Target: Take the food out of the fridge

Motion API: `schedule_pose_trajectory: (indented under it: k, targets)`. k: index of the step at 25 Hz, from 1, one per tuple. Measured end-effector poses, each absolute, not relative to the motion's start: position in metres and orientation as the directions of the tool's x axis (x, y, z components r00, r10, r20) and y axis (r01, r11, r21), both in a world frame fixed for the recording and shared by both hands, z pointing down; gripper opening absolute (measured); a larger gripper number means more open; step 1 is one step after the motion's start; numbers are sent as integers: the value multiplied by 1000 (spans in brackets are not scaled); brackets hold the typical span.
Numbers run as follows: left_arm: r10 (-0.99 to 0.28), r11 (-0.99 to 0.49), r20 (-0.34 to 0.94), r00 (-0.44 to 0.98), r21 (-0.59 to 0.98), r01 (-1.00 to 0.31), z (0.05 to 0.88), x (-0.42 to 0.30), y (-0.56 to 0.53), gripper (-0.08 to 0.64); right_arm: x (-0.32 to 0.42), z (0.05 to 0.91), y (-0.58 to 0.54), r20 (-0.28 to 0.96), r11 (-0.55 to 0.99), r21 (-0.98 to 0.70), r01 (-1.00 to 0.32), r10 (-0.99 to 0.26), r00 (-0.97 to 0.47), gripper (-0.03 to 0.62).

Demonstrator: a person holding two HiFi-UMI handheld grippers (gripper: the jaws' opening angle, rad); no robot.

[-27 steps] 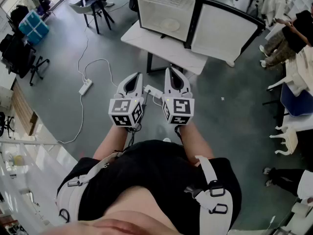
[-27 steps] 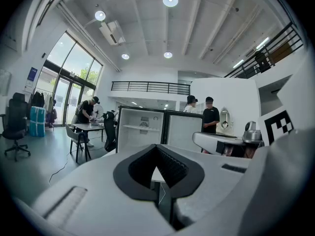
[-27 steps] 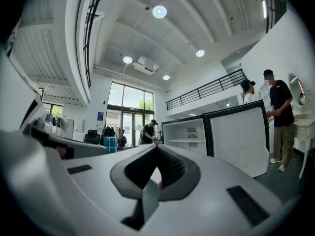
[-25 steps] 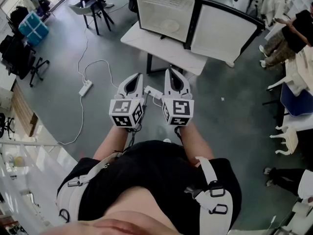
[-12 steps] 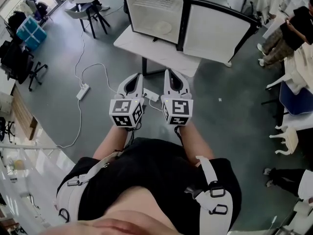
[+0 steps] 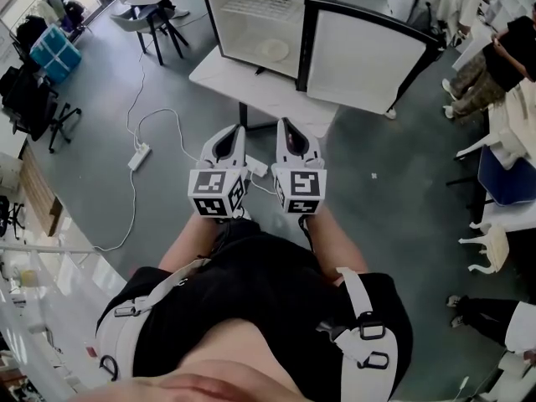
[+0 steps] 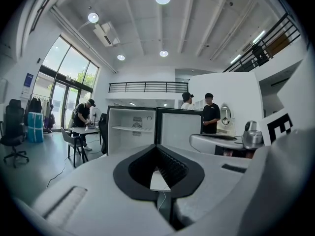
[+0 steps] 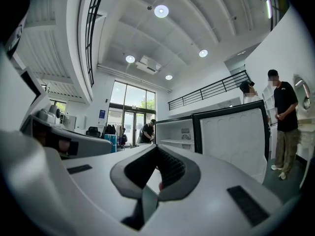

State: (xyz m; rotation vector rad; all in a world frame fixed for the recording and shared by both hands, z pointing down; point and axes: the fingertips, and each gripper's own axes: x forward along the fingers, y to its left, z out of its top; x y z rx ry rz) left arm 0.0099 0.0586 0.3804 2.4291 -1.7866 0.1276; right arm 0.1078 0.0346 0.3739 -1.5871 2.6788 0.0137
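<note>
White fridge (image 6: 251, 23) stands open on a white table (image 6: 222, 78), at 12 o'clock from both grippers in the head view. Its door (image 6: 364, 48) is swung out to the 1 o'clock side. A pale round plate-like item (image 6: 272, 50) lies on the fridge floor inside. Can't tell what food is on it, too small.

Left gripper (image 6: 235, 132) and right gripper (image 6: 286, 126) are side by side, close but apart, both aimed at 12 o'clock toward the fridge and well short of the table.

In the left gripper view the left gripper (image 7: 157, 147) has its jaws pressed together, nothing between them. The fridge (image 7: 130, 129) is straight ahead with its shelf visible, and the door (image 7: 179, 129) is at its 3 o'clock.

In the right gripper view the right gripper (image 8: 156, 147) has its tips meeting, nothing gripped. The fridge (image 8: 174, 134) is ahead, with the door (image 8: 236, 136) at 3 o'clock of it.

On the grey floor, a power strip (image 6: 138, 156) with a white cable lies at 9 o'clock of the left gripper. A blue bin (image 6: 57, 44) sits at 10 o'clock, far off.

One person (image 7: 83, 117) is at a table at 9 o'clock of the fridge. Another person in black (image 8: 283, 117) stands at 3 o'clock, beyond the door.
</note>
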Motion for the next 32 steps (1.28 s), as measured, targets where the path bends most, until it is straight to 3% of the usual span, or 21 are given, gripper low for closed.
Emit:
schedule_pose_trajectory:
  k: [23, 32]
  targets:
    - [-925, -346, 136, 354, 77, -935, 397, -45, -172, 2, 51, 389, -177, -14, 456, 43, -889, -889, -457, 8]
    - [-891, -385, 199, 408, 146, -911, 429, -55, -264, 2, 42, 409, -259, 26, 412, 33, -910, -911, -412, 8]
